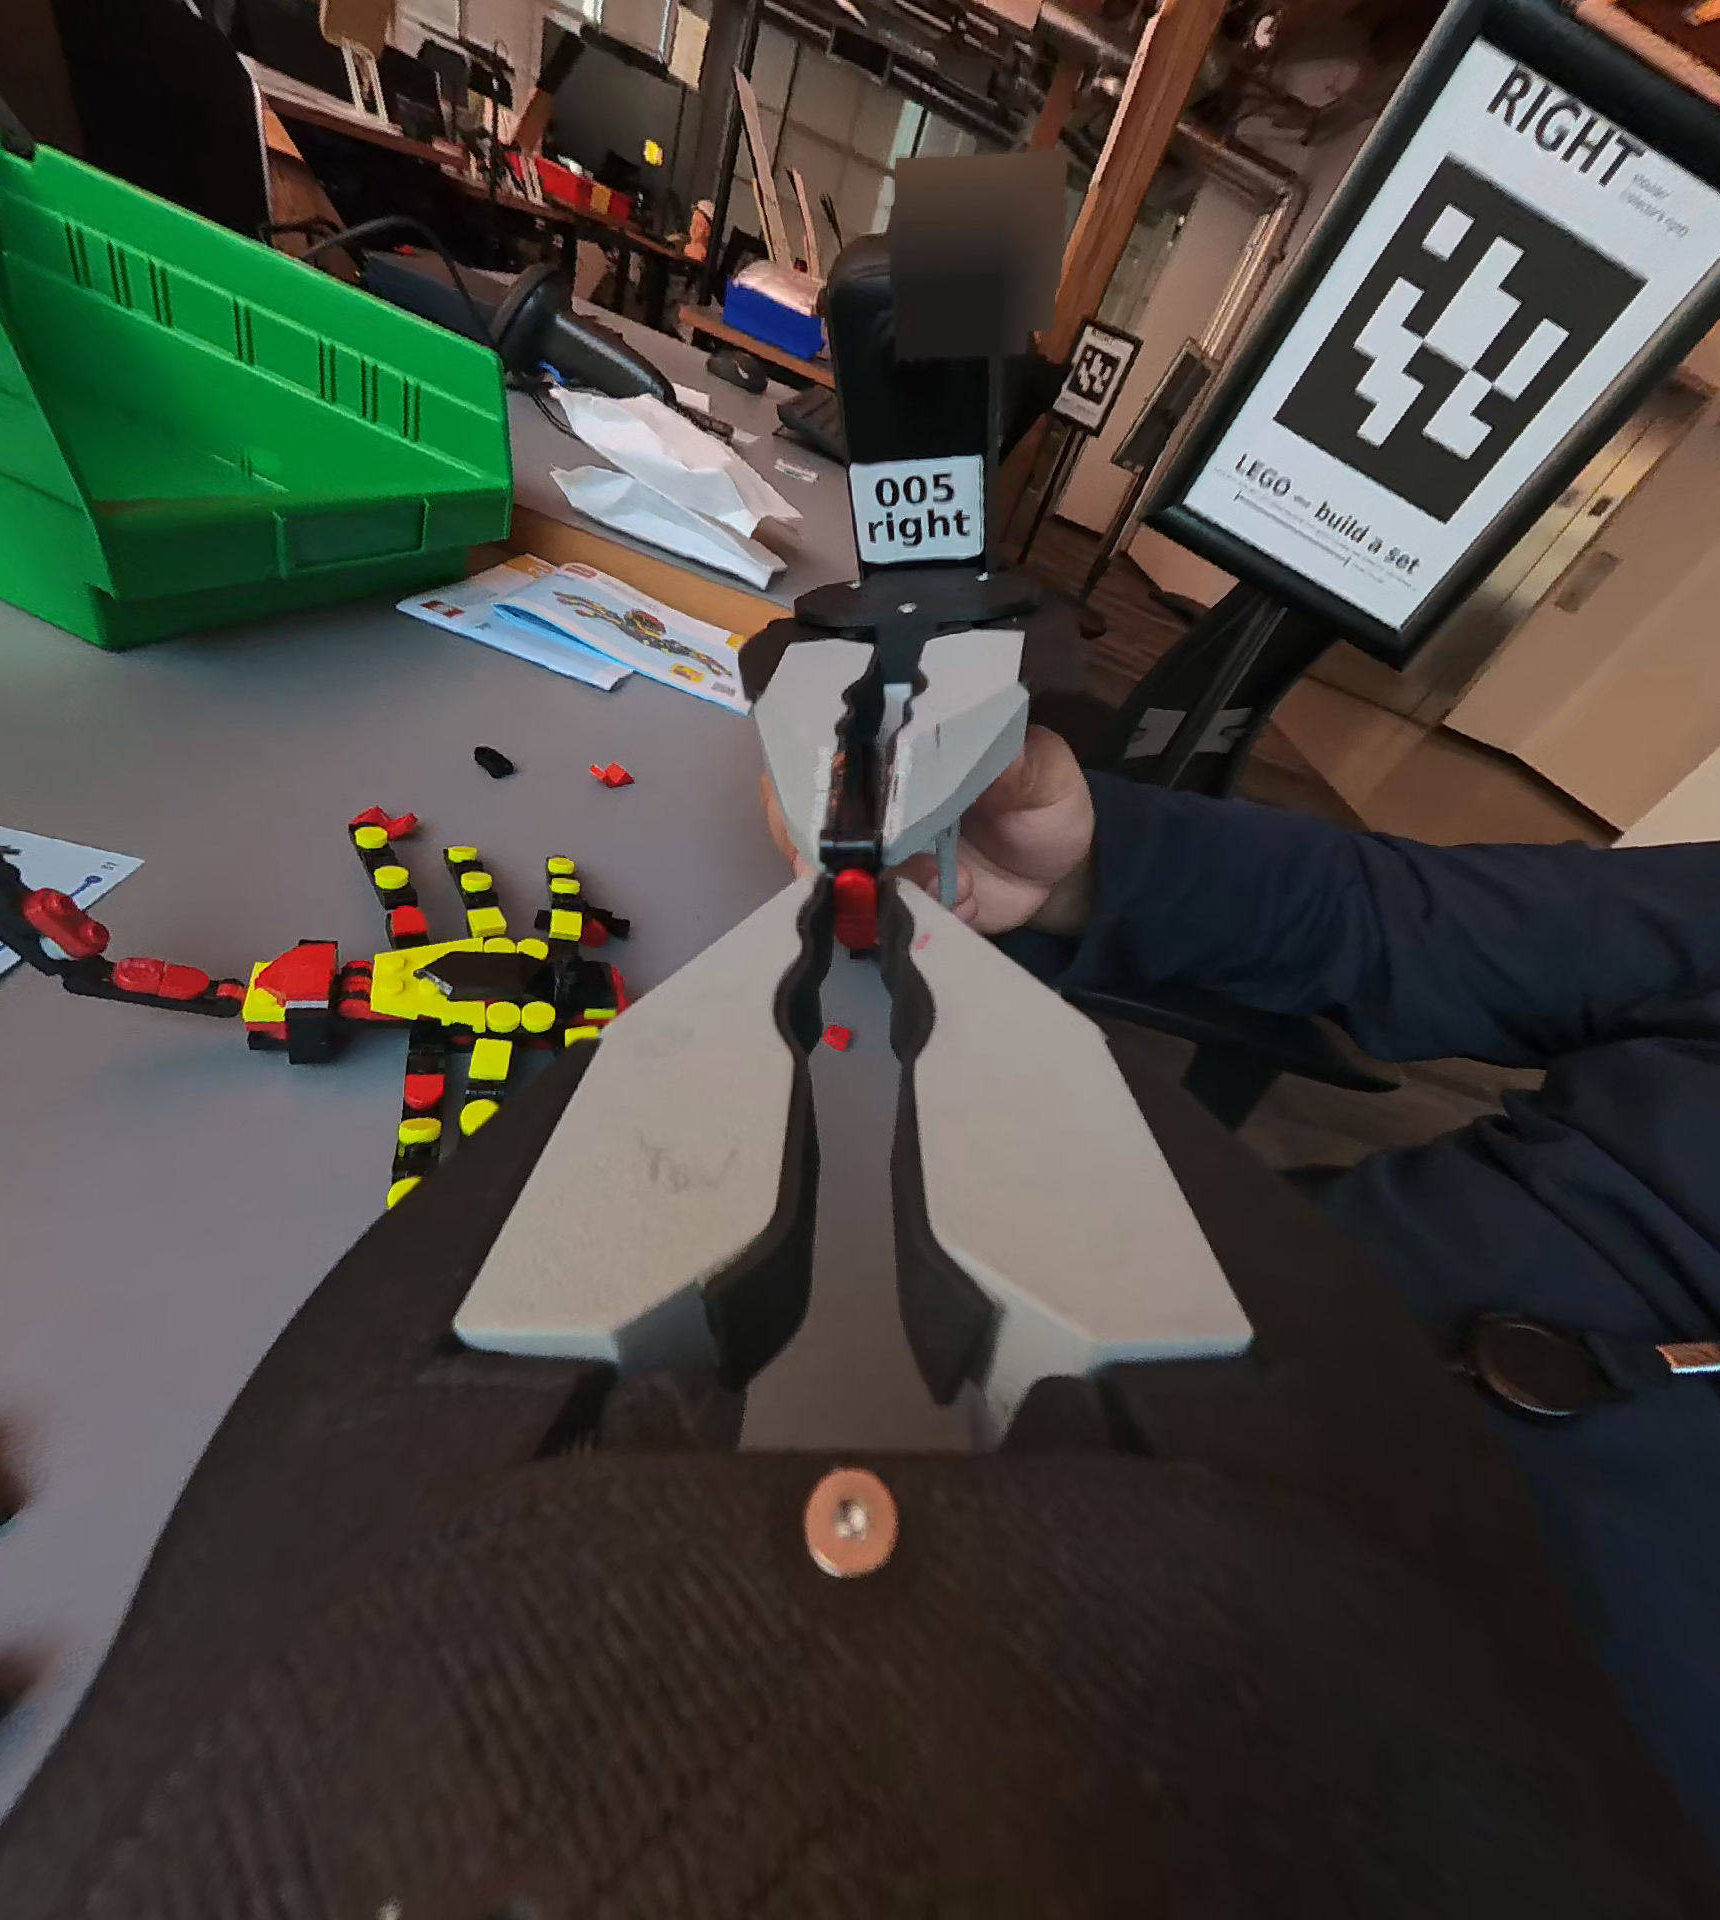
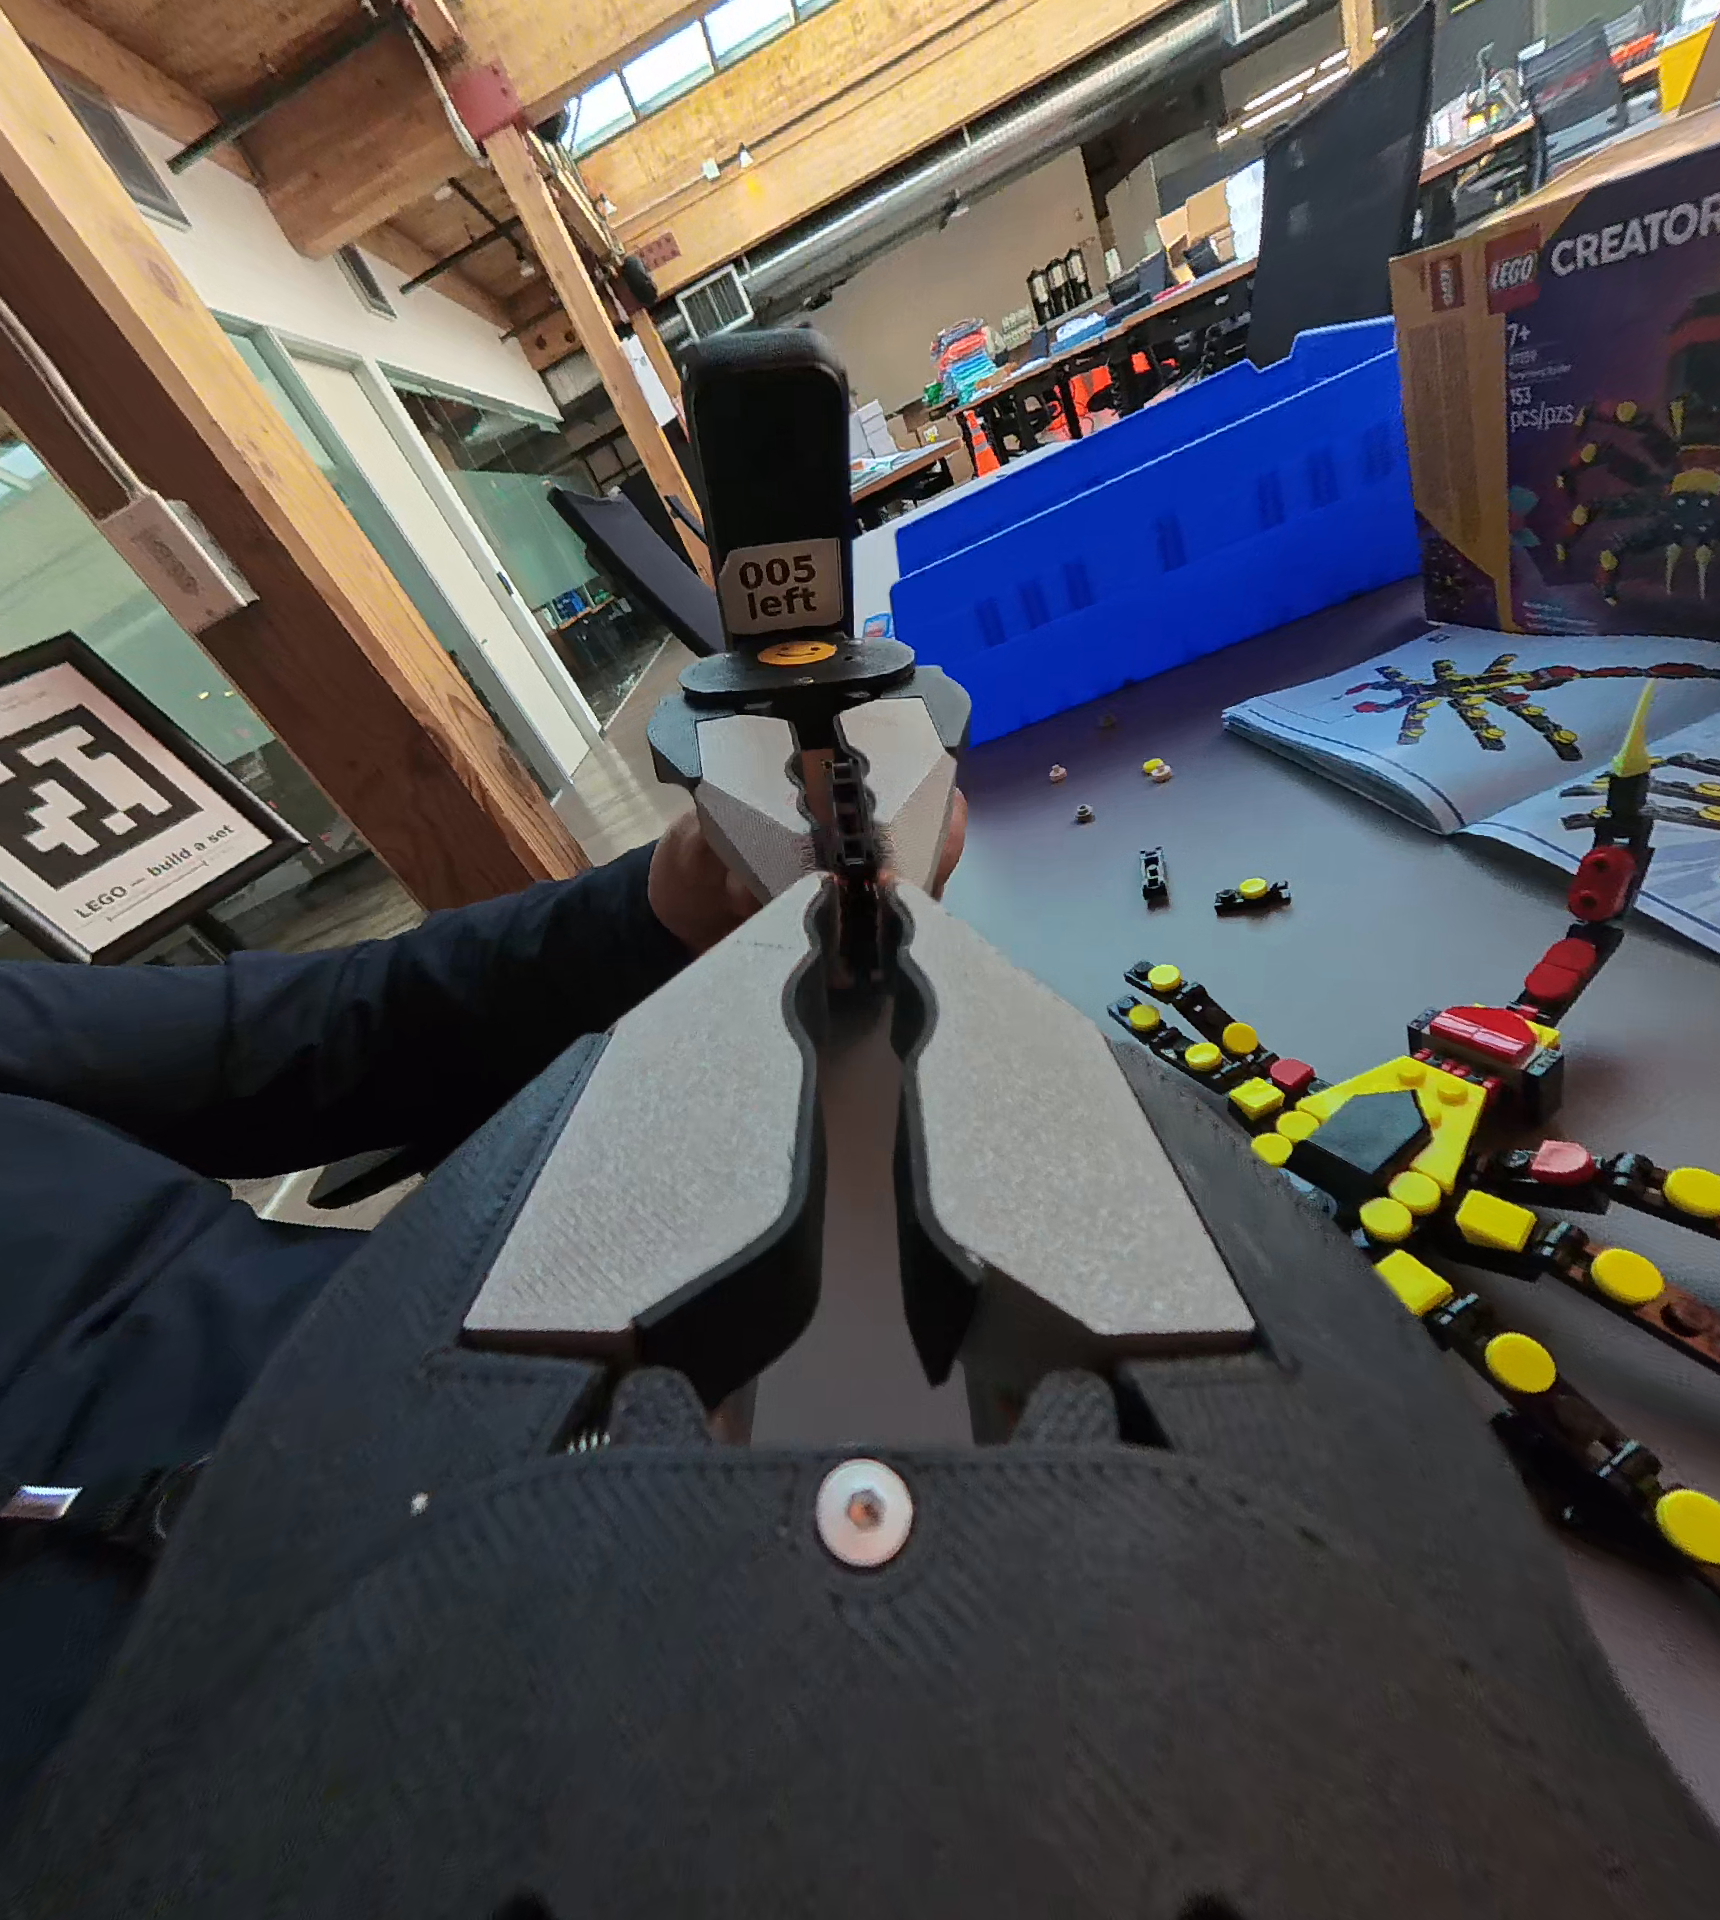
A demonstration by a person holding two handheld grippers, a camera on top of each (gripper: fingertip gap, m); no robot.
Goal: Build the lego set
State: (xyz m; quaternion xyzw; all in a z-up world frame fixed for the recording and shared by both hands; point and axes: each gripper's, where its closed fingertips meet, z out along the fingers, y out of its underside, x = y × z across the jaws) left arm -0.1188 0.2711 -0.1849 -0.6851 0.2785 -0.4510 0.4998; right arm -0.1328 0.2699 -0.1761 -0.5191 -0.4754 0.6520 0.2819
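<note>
Above the grey table point(image 1: 212, 1195), tip to tip: left gripper point(image 1: 854, 914) nearly closed, pinching a small red piece point(image 1: 854, 906); right gripper point(image 2: 856, 940) nearly closed on a thin black strip piece point(image 2: 848, 821) (red piece and black strip apparently touching, joint not clearly visible). Just beyond, on the table, the half-built scorpion model point(image 1: 420, 987) in yellow, red and black, legs splayed. Loose parts nearby: a tiny red piece point(image 1: 612, 773), a black piece point(image 1: 494, 762). Farther back, open instruction booklet point(image 2: 1438, 738), green bin point(image 1: 160, 416), blue bin point(image 2: 1147, 551), set box point(image 2: 1614, 416).
</note>
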